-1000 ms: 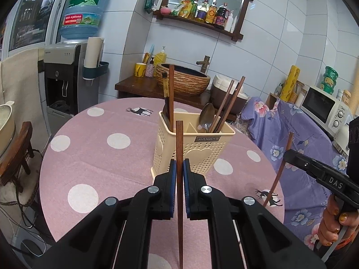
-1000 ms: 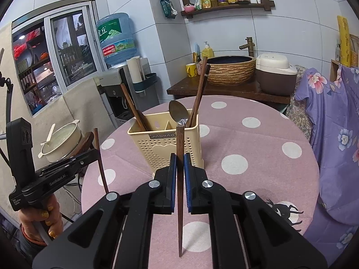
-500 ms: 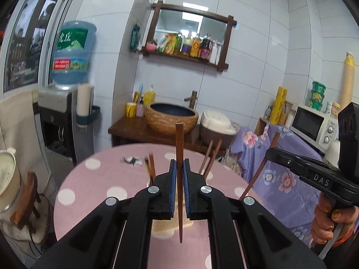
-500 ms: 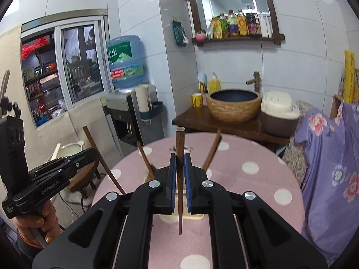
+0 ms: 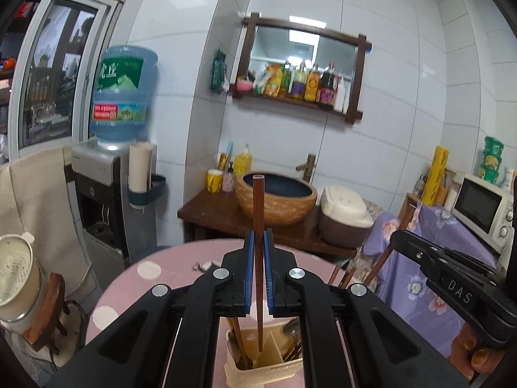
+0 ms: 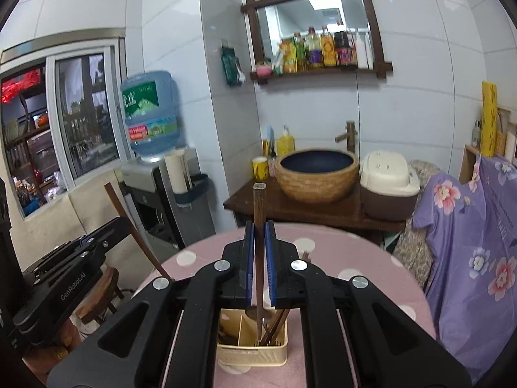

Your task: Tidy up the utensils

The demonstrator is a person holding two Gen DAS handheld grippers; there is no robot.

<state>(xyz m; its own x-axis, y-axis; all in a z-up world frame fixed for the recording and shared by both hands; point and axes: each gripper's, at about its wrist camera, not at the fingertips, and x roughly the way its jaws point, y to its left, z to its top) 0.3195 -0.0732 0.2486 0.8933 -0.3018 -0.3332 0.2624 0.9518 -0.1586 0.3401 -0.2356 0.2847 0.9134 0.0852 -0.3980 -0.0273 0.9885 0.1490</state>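
My left gripper (image 5: 257,242) is shut on a dark wooden chopstick (image 5: 258,213), held upright, its lower tip above the cream utensil holder (image 5: 258,368) below. My right gripper (image 6: 258,236) is shut on another wooden chopstick (image 6: 258,207), its lower tip over the right compartment of the holder (image 6: 252,352). The holder has chopsticks and a spoon (image 6: 253,313) in it. Each gripper shows in the other's view: the right one (image 5: 452,281), the left one (image 6: 64,278).
The holder stands on a round pink table with white dots (image 6: 355,258). Behind it are a wooden stand with a basin (image 6: 318,174), a rice cooker (image 6: 387,181), a water dispenser (image 5: 106,200) and a purple flowered cloth (image 6: 478,242).
Both grippers have risen and come over the holder, which now lies low between the fingers. Both chopsticks stay gripped and upright, their lower tips now over the holder's compartments.
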